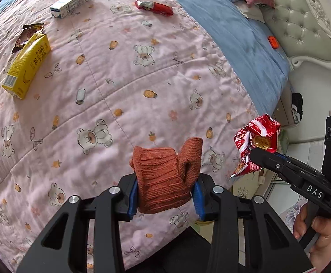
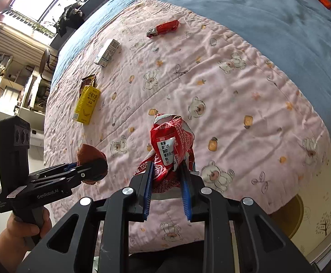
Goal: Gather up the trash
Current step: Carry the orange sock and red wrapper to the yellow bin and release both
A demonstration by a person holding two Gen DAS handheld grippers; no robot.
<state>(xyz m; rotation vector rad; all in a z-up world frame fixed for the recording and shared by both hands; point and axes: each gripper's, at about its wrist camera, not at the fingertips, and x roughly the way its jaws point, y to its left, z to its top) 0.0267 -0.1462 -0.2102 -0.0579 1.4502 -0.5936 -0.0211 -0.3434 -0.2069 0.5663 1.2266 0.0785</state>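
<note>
- While both grippers are hanging above the near edge of the pink quilt (image 1: 120, 86), each is already carrying something, so the collecting is judged to be under way but far from over.
- The left gripper (image 1: 165, 195) is clamping a rust-brown knitted cloth (image 1: 163, 177) between its blue pads, the jaws drawn in only as far as the bundle allows; the cloth is bulging up past the fingertips.
- The right gripper (image 2: 166, 188) is pinching a crumpled red snack wrapper (image 2: 170, 145) at its lower end, the jaws partly closed against it, and the wrapper is standing up clear of the quilt.
- In the left wrist view the same wrapper is showing to the right of the cloth, near it but apart.
- Four pieces are lying on the quilt, well apart from both grippers: a yellow drink carton (image 1: 26, 66), a dark torn wrapper (image 1: 26, 36) touching the carton's far end, a white carton (image 1: 71, 0) and a red bar wrapper (image 1: 154, 8).
- A small orange object (image 1: 273, 42) is sitting on the blue blanket (image 1: 233, 34); whether it is trash cannot be told.
- No bin is clearly showing in either view, so where the held pieces are going is unknown.
- Both loads are likely needing to be dropped before more pickups.
</note>
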